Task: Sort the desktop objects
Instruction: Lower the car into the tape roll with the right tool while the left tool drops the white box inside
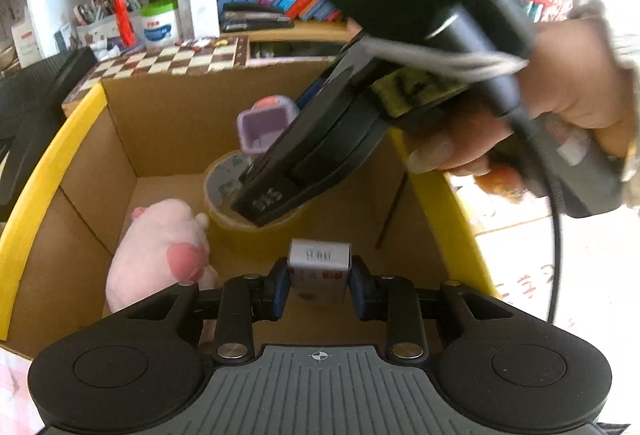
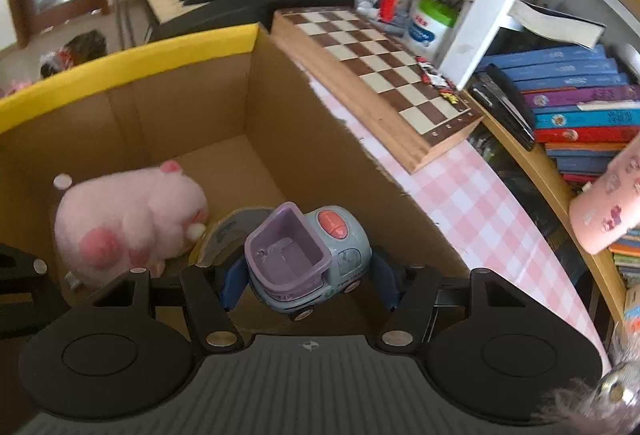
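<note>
- Cardboard box (image 2: 192, 123) with a yellow rim was seen filling the centre of both views; a pink plush toy (image 2: 128, 223) lay at its lower left, and a roll of tape (image 1: 240, 195) stood just beside the toy.
- The right gripper (image 2: 308, 275) was seen at the lower centre of the right wrist view, clamped on a toy truck (image 2: 312, 259) held above the box floor.
- The truck was judged light, rigid and smooth-sided; the sides of its cab were judged the soundest place to be gripped, since the wheels could roll.
- The left gripper (image 1: 319, 283) was seen at the lower centre of the left wrist view, its pads against a small white carton (image 1: 319, 271) over the box.
- The carton was judged light and crushable, best pinched across its narrow faces.
</note>
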Action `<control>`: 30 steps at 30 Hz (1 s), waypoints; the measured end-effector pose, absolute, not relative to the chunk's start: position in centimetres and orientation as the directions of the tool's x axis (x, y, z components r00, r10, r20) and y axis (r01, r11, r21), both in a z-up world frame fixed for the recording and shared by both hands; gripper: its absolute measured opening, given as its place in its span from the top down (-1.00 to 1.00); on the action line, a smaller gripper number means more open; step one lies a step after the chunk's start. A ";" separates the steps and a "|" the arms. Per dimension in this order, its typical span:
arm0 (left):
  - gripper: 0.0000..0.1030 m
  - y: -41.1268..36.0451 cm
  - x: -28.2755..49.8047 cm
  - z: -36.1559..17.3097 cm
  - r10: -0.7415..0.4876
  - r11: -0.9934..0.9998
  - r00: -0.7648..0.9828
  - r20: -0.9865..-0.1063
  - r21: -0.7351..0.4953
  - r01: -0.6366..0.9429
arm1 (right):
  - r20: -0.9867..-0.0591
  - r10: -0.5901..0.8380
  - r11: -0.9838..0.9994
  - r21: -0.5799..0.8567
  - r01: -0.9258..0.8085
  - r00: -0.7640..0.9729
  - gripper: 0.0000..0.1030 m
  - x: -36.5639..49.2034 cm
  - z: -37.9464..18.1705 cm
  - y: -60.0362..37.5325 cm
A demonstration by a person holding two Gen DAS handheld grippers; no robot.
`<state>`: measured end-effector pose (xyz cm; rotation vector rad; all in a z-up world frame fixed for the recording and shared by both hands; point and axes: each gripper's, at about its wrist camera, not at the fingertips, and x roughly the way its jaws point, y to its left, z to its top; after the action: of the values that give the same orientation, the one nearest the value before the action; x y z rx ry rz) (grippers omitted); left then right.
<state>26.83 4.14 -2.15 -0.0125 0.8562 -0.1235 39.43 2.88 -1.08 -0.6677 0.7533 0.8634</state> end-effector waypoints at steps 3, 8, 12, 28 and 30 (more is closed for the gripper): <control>0.22 3.9 26.6 -1.5 -0.098 0.994 0.676 -0.730 -0.038 0.102 | -0.807 0.408 0.478 -0.210 -0.853 0.427 -0.17 39.4 -1.2 3.0; -0.29 4.6 25.7 -0.3 -0.066 0.998 0.711 -0.700 -0.042 0.051 | -0.805 0.419 0.474 -0.201 -0.857 0.420 -0.25 39.5 -1.0 3.0; -0.40 5.1 24.9 0.1 -0.049 0.999 0.721 -0.691 -0.047 0.023 | -0.792 0.444 0.473 -0.190 -0.860 0.419 -0.48 39.2 -0.7 2.7; -0.59 7.5 20.6 3.5 0.019 0.999 0.790 -0.613 -0.026 -0.044 | -0.644 0.537 0.628 -0.127 -0.768 0.545 -0.51 35.4 4.8 -1.6; -0.59 7.8 19.8 3.8 0.020 0.999 0.798 -0.603 -0.022 -0.042 | -0.624 0.535 0.653 -0.121 -0.747 0.569 -0.51 34.4 5.5 -2.4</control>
<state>19.83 7.80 3.84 -0.0348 0.6467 0.0332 34.41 -2.43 5.47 -0.3978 0.5854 0.7763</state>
